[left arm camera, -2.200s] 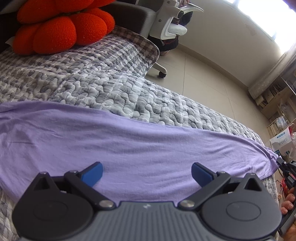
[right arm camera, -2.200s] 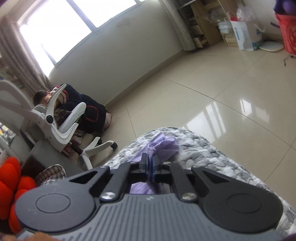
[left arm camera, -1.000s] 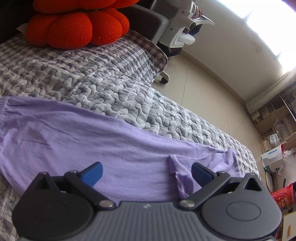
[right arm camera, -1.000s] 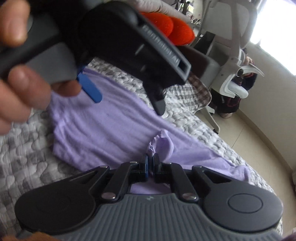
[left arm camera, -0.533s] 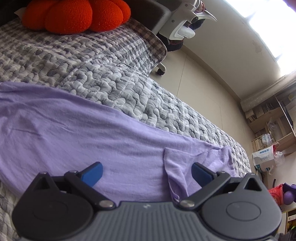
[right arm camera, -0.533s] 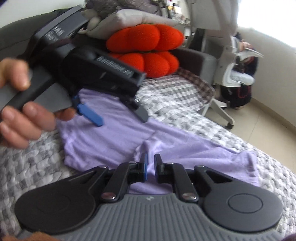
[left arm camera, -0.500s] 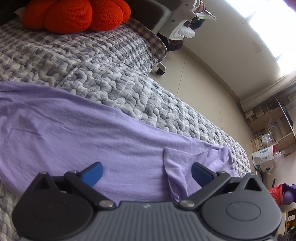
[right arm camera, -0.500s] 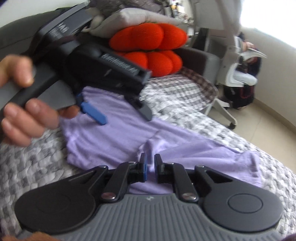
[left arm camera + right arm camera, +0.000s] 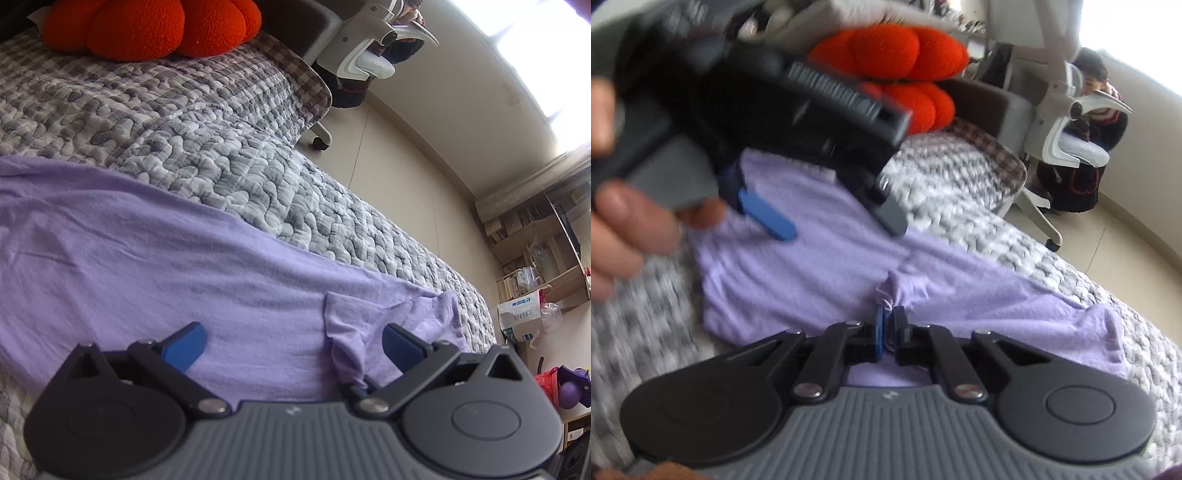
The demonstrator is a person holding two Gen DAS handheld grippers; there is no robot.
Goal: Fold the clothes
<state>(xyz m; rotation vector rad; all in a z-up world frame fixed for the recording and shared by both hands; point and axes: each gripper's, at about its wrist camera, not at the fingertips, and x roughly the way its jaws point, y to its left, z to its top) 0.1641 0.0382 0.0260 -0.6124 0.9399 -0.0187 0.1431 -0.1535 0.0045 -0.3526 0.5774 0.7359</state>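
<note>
Lying on: the purple garment (image 9: 155, 258) is spread flat across the grey quilted bedcover (image 9: 229, 177) of a bed, and takes up most of the near side in both views.
Folded part: a sleeve (image 9: 354, 328) is turned back over the body of the garment, its tip bunched into a small peak.
Right gripper (image 9: 888, 328): its fingers are pressed together on that bunched tip of purple cloth, which rises just above the fingertips in the right wrist view.
Left gripper (image 9: 291, 343): its blue-padded fingers (image 9: 184, 345) are spread wide and hang just over the garment with nothing between them; I cannot tell whether the pads touch the cloth.
Person's hand (image 9: 624, 221): at the left edge of the right wrist view, blurred, wrapped round the handle of the left gripper, which sits above the far half of the garment.
Orange cushion (image 9: 147, 26): a lobed plush cushion at the head of the bed, well apart from the garment.
Office chair (image 9: 1067, 122): white, on castors, standing on the pale tiled floor (image 9: 406, 177) just beside the bed's far corner; someone in dark clothes sits behind it.
Shelves (image 9: 546, 258): wooden, against the far wall, with a white box (image 9: 521, 321) on the floor below.
</note>
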